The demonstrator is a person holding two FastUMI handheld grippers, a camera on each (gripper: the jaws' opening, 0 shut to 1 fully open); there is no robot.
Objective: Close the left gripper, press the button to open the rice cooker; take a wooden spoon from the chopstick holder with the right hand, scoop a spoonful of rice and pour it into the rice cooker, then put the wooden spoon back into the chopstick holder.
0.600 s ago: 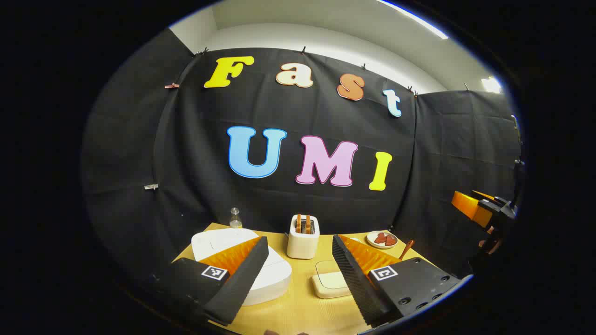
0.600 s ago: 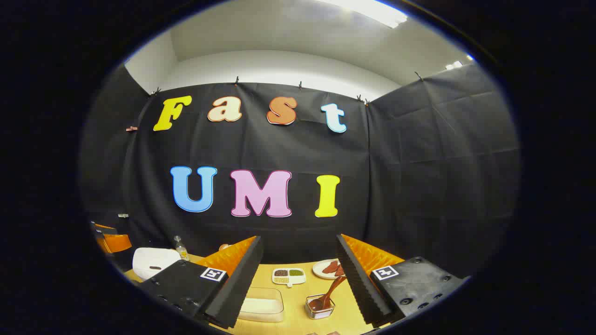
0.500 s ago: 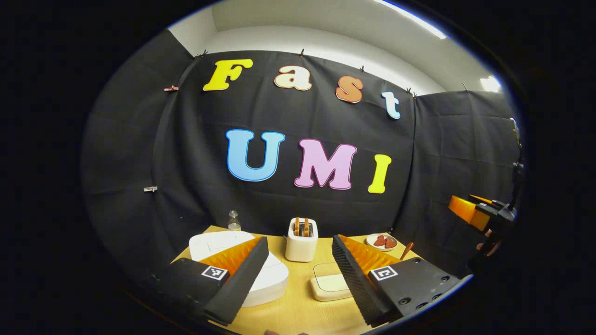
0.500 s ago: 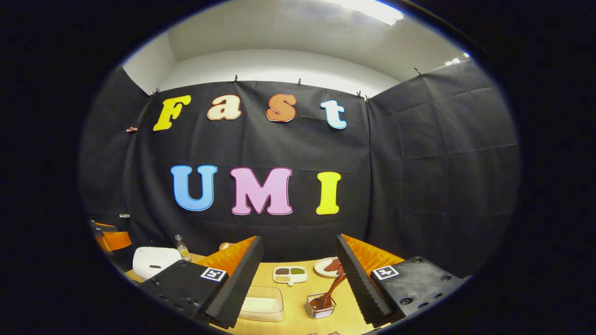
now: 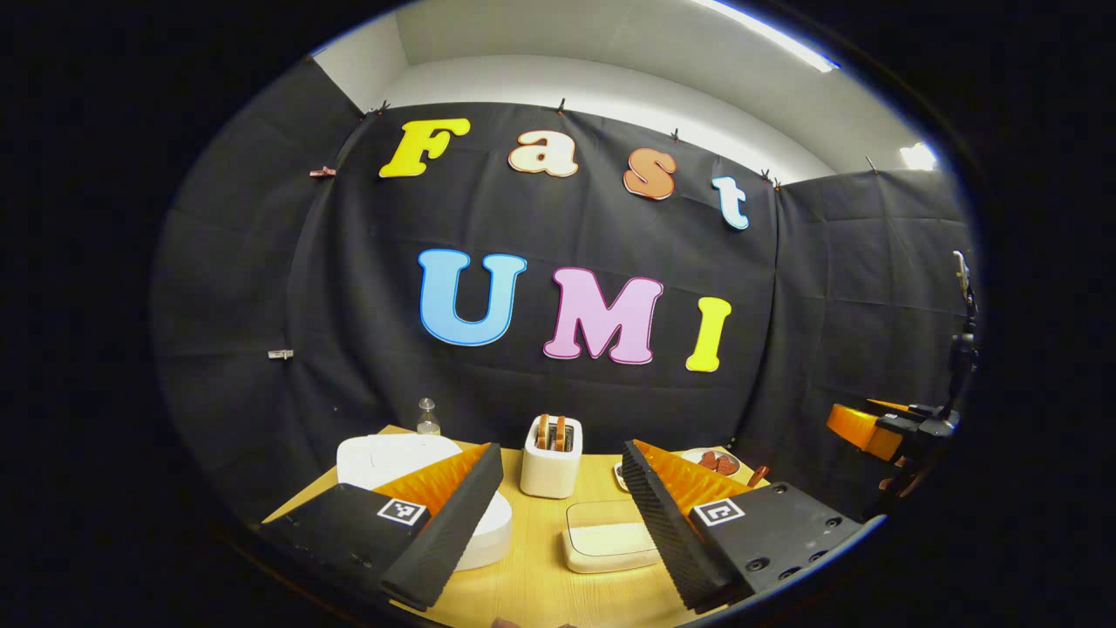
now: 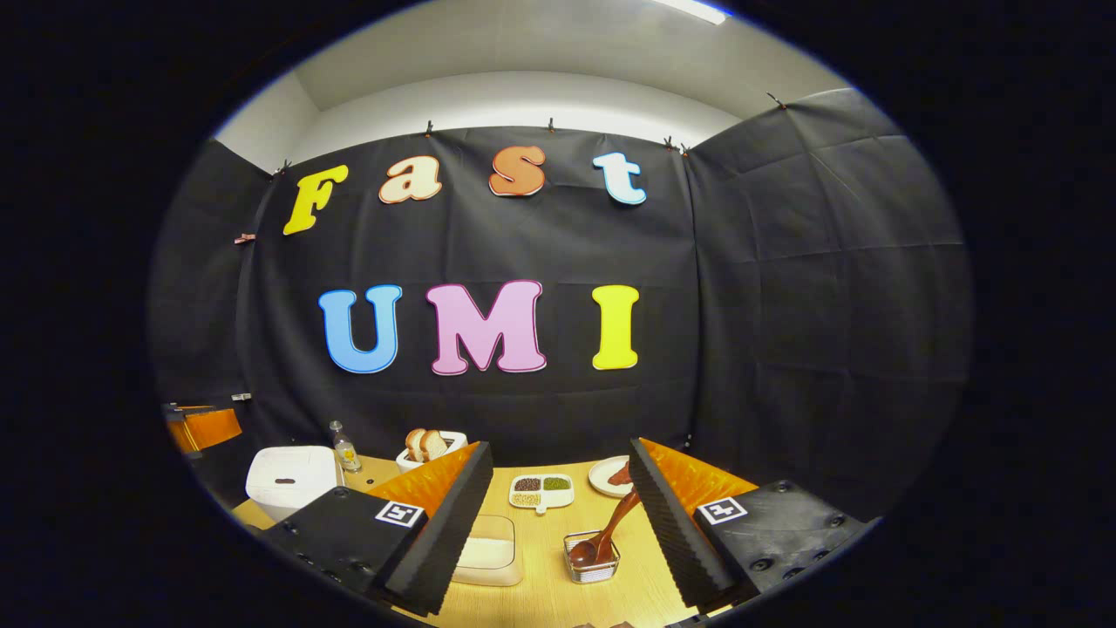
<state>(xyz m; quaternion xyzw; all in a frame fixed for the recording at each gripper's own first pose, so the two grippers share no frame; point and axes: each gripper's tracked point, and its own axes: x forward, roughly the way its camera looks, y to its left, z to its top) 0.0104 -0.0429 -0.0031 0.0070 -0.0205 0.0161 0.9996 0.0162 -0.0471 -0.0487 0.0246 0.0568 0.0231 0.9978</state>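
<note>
Left gripper (image 5: 558, 515) held above the wooden table (image 5: 540, 593), jaws spread wide, nothing between them. White rice cooker (image 5: 392, 458) at the table's left, lid down, partly behind the left finger. Right gripper (image 6: 558, 515) likewise spread and empty — wooden spoon (image 6: 610, 528) leaning in the chopstick holder (image 6: 593, 563) just ahead, rice container (image 6: 488, 558) to its left. Toaster (image 5: 551, 458) with bread mid-table.

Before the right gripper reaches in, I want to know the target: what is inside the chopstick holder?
A wooden spoon leans in the chopstick holder, bowl down, handle up to the right. The holder's bottom under the bowl is covered.
</note>
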